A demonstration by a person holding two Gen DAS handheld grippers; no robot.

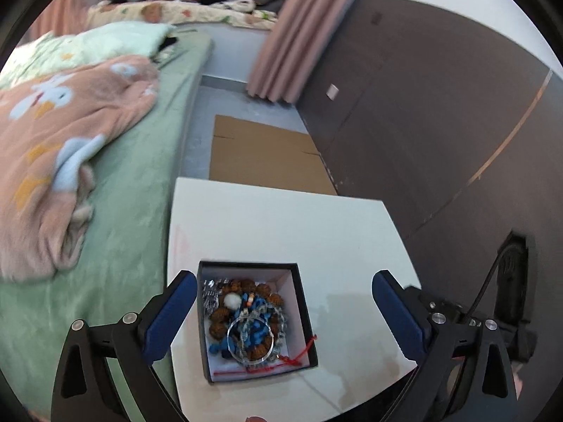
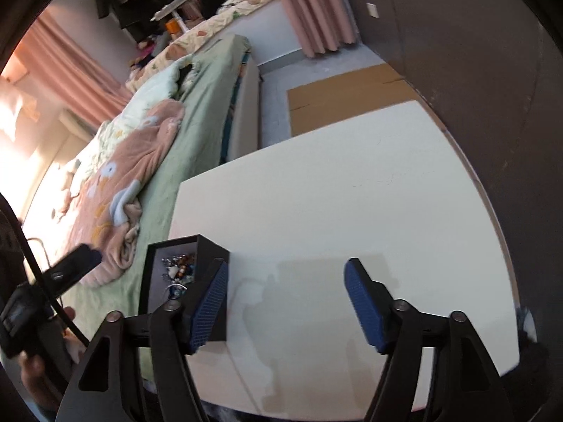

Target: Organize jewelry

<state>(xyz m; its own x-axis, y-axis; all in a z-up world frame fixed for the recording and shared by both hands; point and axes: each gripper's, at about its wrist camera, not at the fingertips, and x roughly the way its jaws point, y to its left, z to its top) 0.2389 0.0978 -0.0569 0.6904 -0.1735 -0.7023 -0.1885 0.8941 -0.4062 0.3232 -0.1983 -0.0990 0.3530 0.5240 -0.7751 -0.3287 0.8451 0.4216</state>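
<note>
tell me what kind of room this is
Most likely a bedroom: a bed with a green sheet and pink patterned blanket, pink curtains, and a small white table beside the bed.

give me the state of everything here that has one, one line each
left tongs: open, empty, held above the box
right tongs: open, empty, over bare table
black jewelry box: lid off, upright on the white table
beaded bracelets: heaped and tangled inside the box
clear bangle: lying on top of the heap
red cord: draped over the box's rim
pink blanket: crumpled on the bed
</note>
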